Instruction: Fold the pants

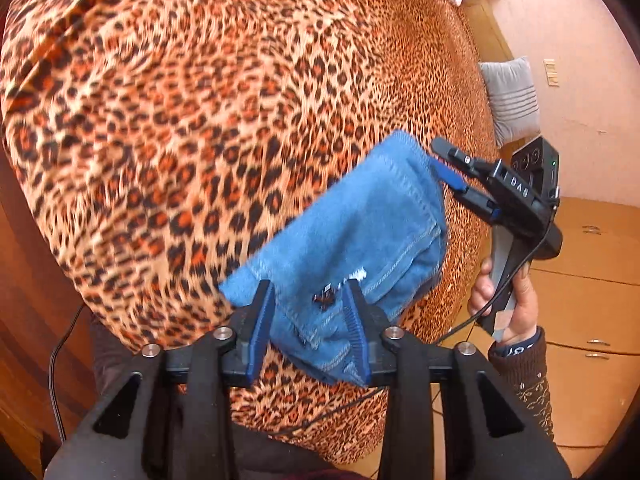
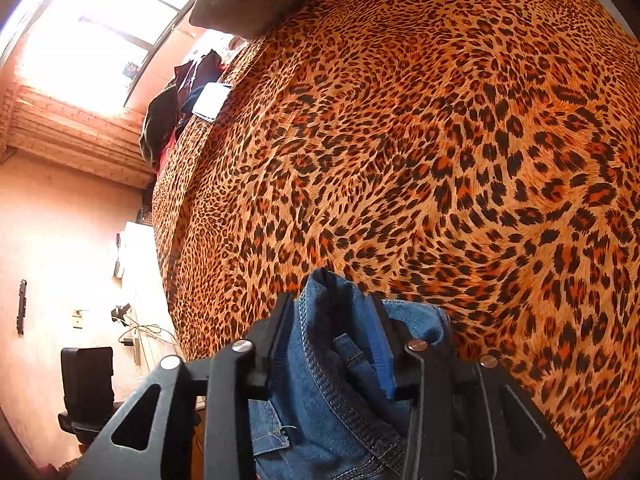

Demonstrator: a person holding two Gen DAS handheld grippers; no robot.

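A: What do the claws hold?
B: The left gripper (image 1: 308, 312) and right gripper (image 2: 332, 336) each pinch bunched blue denim pants (image 1: 360, 224), lifted above the leopard-print bedspread (image 1: 200, 120) near its front edge.

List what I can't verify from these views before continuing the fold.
Full layout of the jeans: in the left wrist view the near end is hidden behind the left gripper; in the right wrist view it is cut off by the bottom edge.
Whether the left gripper or right gripper actually clamps the denim: unclear in both views.
Dark speck on the jeans, left wrist view: too small.
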